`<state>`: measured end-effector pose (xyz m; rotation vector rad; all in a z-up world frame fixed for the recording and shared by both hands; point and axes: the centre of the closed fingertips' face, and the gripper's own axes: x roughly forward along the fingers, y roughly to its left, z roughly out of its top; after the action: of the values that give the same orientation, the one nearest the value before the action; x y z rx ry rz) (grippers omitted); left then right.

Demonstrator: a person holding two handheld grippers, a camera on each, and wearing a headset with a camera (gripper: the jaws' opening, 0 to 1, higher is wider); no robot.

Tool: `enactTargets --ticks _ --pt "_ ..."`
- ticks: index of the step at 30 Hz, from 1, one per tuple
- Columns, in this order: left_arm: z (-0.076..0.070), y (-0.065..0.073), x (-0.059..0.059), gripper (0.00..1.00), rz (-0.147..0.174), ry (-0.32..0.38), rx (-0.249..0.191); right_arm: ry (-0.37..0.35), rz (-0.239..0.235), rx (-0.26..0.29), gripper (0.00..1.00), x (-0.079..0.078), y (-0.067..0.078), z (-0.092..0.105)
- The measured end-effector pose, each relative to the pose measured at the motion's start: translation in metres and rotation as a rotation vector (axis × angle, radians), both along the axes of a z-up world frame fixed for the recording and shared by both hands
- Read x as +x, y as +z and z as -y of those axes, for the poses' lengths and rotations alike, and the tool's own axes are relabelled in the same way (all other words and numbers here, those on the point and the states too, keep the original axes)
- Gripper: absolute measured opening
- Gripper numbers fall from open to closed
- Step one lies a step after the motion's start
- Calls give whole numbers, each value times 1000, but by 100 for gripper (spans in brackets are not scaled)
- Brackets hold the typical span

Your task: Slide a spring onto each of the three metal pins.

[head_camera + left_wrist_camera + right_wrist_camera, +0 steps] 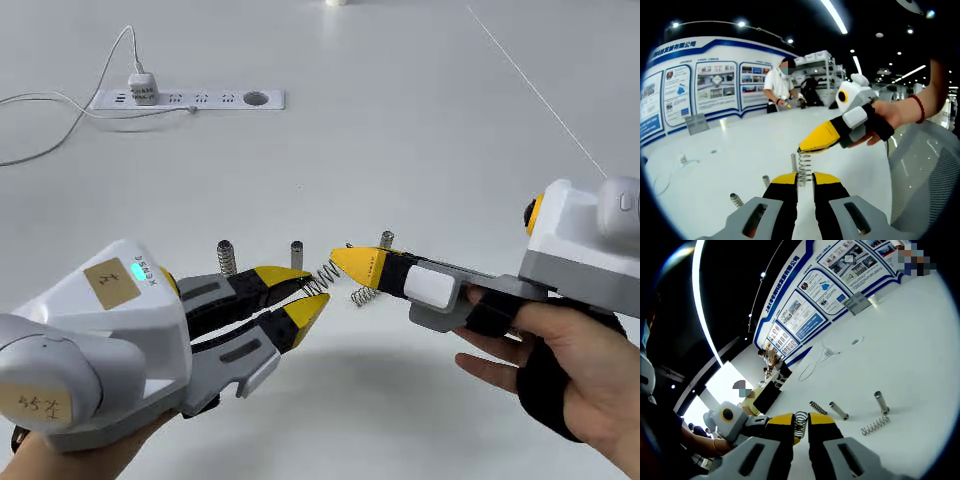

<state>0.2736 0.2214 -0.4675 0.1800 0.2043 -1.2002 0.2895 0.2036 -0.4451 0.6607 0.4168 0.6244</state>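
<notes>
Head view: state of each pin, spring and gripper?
Left metal pin: spring on it.
Middle metal pin: bare, upright.
Right metal pin: bare, upright.
Loose coil spring: lying flat, unmounted.
Held coil spring: between both grippers' tips.
Left gripper: shut on held coil spring.
Right gripper: shut on held coil spring.

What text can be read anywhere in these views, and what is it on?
Tan stickers on the left gripper: handwritten marks, not legible.
Wall panels: heading and print too blurred to read.
Charger on the power strip: print too small.
Nothing reads clearly.
</notes>
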Motion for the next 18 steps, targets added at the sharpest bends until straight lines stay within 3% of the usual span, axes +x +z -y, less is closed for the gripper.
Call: enactTargets --ticks 3,9,18 --pt "0 0 0 11 -1 -1 -2 8 15 -69 11 -1 -3 2" --pt "0 -2 2 11 -19 19 -2 12 22 -73 11 1 -4 -2" --pt "-3 -5 6 16 -35 38 16 29 51 -166 11 2 -5 -7"
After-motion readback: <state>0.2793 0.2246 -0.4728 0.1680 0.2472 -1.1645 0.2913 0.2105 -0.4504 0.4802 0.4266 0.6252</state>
